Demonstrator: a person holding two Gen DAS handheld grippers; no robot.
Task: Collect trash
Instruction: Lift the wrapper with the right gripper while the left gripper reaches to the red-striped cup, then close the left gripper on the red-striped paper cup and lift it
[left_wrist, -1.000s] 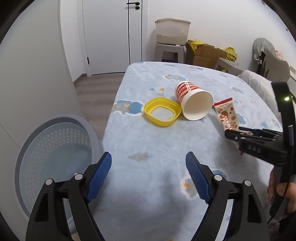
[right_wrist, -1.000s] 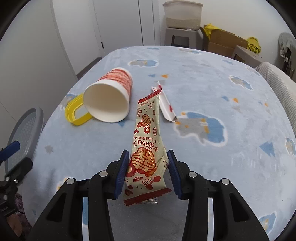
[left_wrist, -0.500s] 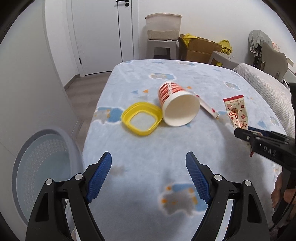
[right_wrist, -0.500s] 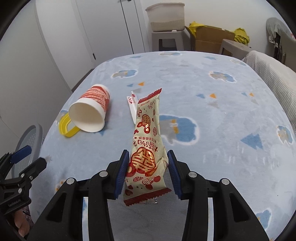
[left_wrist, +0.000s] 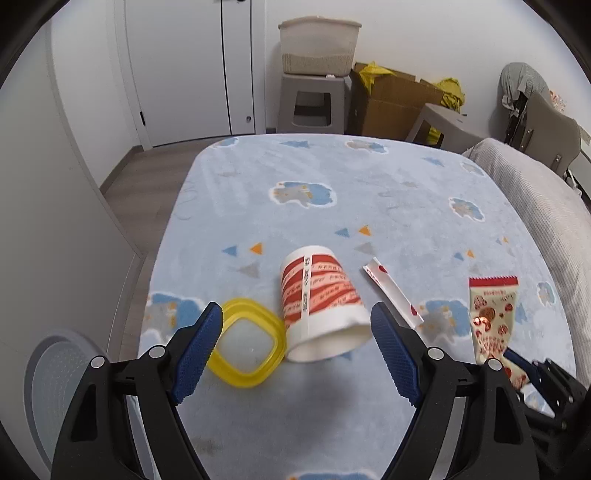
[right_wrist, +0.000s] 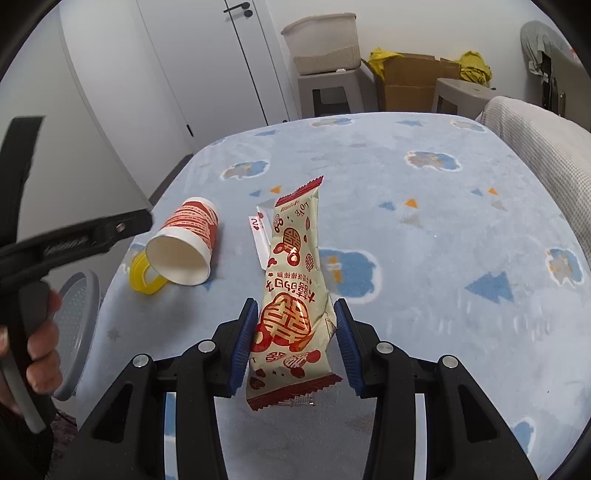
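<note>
My right gripper (right_wrist: 293, 343) is shut on a cream and red snack wrapper (right_wrist: 291, 291) and holds it above the blue blanket; the wrapper also shows in the left wrist view (left_wrist: 493, 317). My left gripper (left_wrist: 295, 350) is open and empty, its fingers on either side of a red and white paper cup (left_wrist: 321, 314) that lies on its side, seen too in the right wrist view (right_wrist: 186, 247). A yellow lid (left_wrist: 245, 345) lies against the cup's left. A small white sachet (left_wrist: 393, 295) lies to the cup's right.
A grey mesh trash bin (left_wrist: 55, 387) stands on the floor by the bed's left edge, also in the right wrist view (right_wrist: 75, 325). White wall panel at left. Stools, a storage box (left_wrist: 319, 46) and cardboard boxes stand beyond the bed. A grey bedcover (left_wrist: 535, 199) lies at right.
My left gripper has moved forward and right, from beside the bin to just above the cup and lid. My right gripper has drawn back with the wrapper held.
</note>
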